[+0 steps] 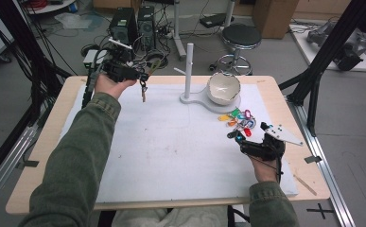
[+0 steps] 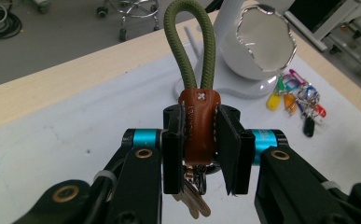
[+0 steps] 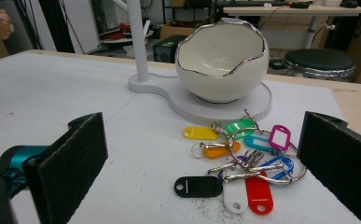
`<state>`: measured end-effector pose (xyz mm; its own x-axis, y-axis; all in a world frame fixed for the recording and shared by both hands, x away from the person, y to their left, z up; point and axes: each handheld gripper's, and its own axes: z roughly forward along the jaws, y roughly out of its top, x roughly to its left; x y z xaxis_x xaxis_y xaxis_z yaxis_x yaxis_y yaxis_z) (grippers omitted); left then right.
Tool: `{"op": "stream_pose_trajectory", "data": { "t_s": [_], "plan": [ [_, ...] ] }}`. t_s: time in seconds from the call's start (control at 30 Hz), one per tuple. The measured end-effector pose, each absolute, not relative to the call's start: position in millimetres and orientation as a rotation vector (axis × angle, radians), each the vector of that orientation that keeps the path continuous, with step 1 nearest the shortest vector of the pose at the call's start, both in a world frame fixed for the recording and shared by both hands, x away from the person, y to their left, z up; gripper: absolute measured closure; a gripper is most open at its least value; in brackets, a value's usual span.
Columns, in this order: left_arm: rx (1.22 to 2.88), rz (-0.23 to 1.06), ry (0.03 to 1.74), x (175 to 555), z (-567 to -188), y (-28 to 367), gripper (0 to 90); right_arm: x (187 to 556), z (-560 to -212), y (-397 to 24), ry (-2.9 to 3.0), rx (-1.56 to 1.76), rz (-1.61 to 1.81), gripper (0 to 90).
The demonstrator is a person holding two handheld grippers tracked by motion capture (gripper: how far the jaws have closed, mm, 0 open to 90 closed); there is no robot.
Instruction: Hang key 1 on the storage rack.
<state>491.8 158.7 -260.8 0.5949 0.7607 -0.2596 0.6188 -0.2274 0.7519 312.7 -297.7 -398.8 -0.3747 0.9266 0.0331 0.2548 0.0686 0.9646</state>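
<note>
My left gripper (image 1: 142, 79) is held up over the table's far left corner, shut on a keychain (image 2: 198, 126): a brown leather tab with an olive cord loop above and keys (image 1: 143, 93) hanging below. My right gripper (image 1: 239, 137) stands open near the table's right side, just short of a bunch of coloured key tags (image 1: 239, 121) on metal rings (image 3: 248, 161). A white eggshell-shaped bowl (image 1: 223, 88) sits on a white stand with an upright post (image 1: 189, 66) at the back middle.
A white mat (image 1: 171, 142) covers most of the wooden table (image 1: 43, 142). A round stool (image 1: 240, 38), computer towers (image 1: 124, 26) and cables stand on the floor behind the table. Black frame struts (image 1: 322, 61) rise at the right.
</note>
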Motion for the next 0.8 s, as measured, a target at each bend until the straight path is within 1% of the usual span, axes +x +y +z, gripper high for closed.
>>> {"op": "stream_pose_trajectory", "data": {
  "t_s": [0.23, 0.53, 0.8],
  "plan": [
    [1.904, 0.164, 1.112, 506.7, -260.8, 143.5, 72.3, 313.7, -399.5, -300.7, 1.702, 1.189, 1.340, 0.9],
    [1.866, 0.118, 1.129, 519.9, -273.1, 136.5, 72.3, 313.6, -399.5, -300.4, 1.704, 1.188, 1.346, 0.8],
    [1.845, 0.109, 1.125, 528.2, -285.4, 129.8, 72.2, 314.9, -400.7, -297.2, 1.724, 1.182, 1.328, 0.9]
  ]
}}
